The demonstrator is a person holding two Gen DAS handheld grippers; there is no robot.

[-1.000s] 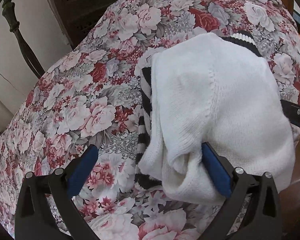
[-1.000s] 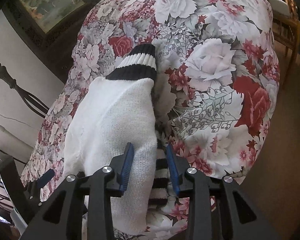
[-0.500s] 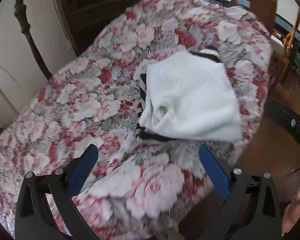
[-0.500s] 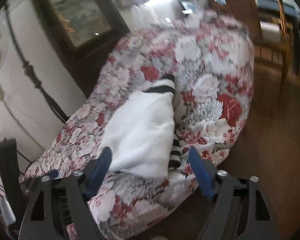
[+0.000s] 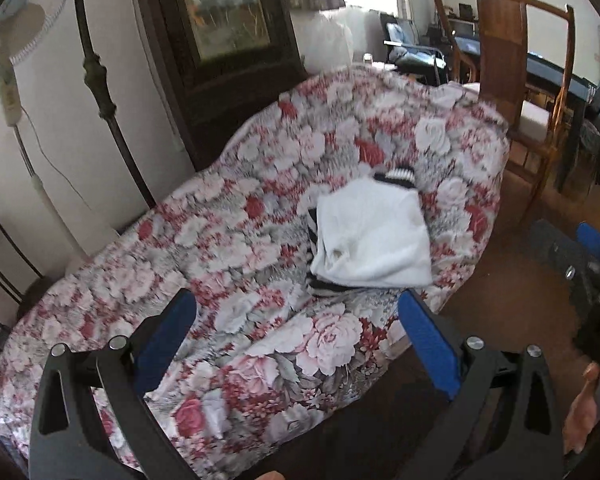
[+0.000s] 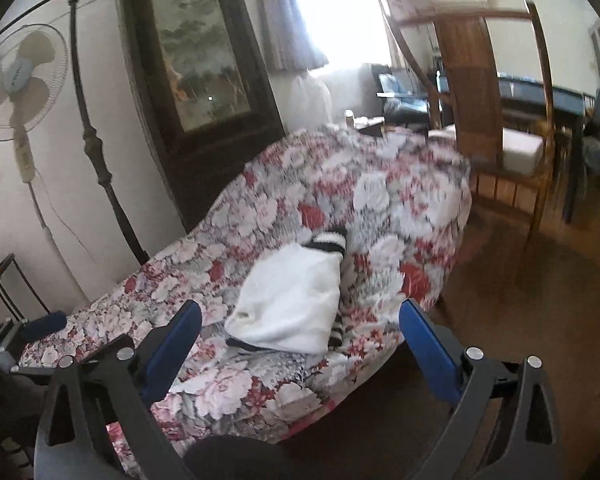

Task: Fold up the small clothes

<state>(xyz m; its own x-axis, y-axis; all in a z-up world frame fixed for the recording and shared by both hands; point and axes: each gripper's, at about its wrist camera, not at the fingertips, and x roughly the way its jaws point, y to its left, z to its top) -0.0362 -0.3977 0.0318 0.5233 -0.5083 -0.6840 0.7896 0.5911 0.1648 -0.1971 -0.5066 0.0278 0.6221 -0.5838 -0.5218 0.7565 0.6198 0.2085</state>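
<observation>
A small white knit garment with black-and-white striped trim (image 5: 370, 236) lies folded into a rough square on the floral-covered table (image 5: 228, 264), near its right end. It also shows in the right wrist view (image 6: 290, 306). My left gripper (image 5: 296, 320) is open and empty, held back above the table's near edge, well short of the garment. My right gripper (image 6: 300, 328) is open and empty, also pulled back and apart from the garment. The right gripper's blue pad shows in the left wrist view (image 5: 598, 242).
A dark framed cabinet (image 5: 224, 32) and a metal pole (image 5: 100, 80) stand behind the table. A standing fan (image 6: 20, 80) is at the left. A wooden chair (image 5: 516, 92) stands at the right over brown floor (image 6: 540, 280).
Both grippers let go of the garment, opened wide and drew back and up from the table. The garment stays folded where it lay.
</observation>
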